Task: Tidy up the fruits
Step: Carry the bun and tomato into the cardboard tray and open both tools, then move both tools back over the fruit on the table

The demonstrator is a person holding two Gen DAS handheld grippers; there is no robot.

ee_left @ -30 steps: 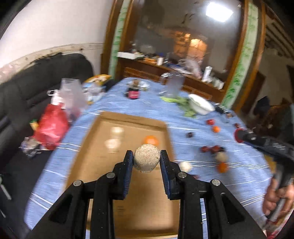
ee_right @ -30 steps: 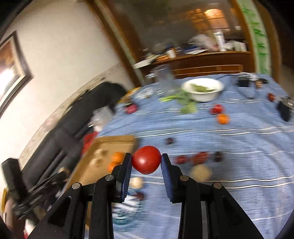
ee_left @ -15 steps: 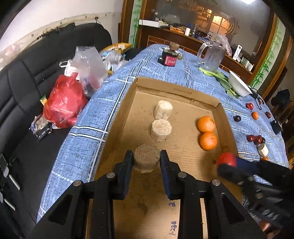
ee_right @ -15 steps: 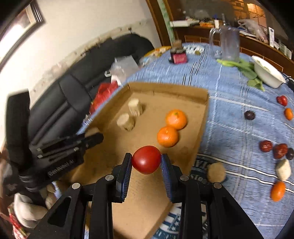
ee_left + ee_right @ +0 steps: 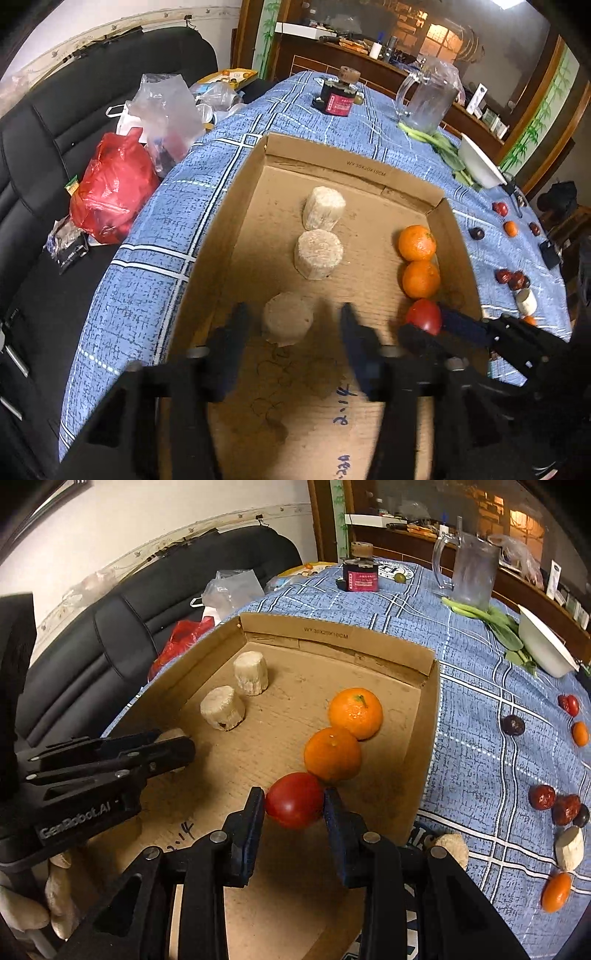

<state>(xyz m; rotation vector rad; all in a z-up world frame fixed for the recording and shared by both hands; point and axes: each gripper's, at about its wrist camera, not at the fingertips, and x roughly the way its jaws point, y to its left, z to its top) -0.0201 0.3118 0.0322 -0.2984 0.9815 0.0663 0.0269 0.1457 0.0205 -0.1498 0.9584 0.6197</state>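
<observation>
A shallow cardboard tray (image 5: 332,166) (image 5: 332,635) lies on the blue tablecloth. In it are two beige cylinder chunks (image 5: 323,212) (image 5: 317,253) and two oranges (image 5: 417,243) (image 5: 421,278). A third beige chunk (image 5: 288,323) stands on the tray floor between the fingers of my left gripper (image 5: 292,314). Its jaws are opening, with a gap on each side of the chunk. My right gripper (image 5: 294,797) holds a red tomato (image 5: 295,799) low in the tray, just in front of the nearer orange (image 5: 332,753). Its jaws are opening, but both pads still touch the tomato.
Loose fruit lies on the cloth right of the tray: red dates (image 5: 543,797), a small orange (image 5: 556,891), a white chunk (image 5: 570,843), a dark plum (image 5: 513,725). A white bowl (image 5: 546,650), glass jug (image 5: 472,572) and red jar (image 5: 360,578) stand behind. Plastic bags (image 5: 110,192) lie on the black sofa.
Both grippers came down into the tray. The left jaws spread away from the beige chunk, which now stands free. The tomato sank to beside the oranges.
</observation>
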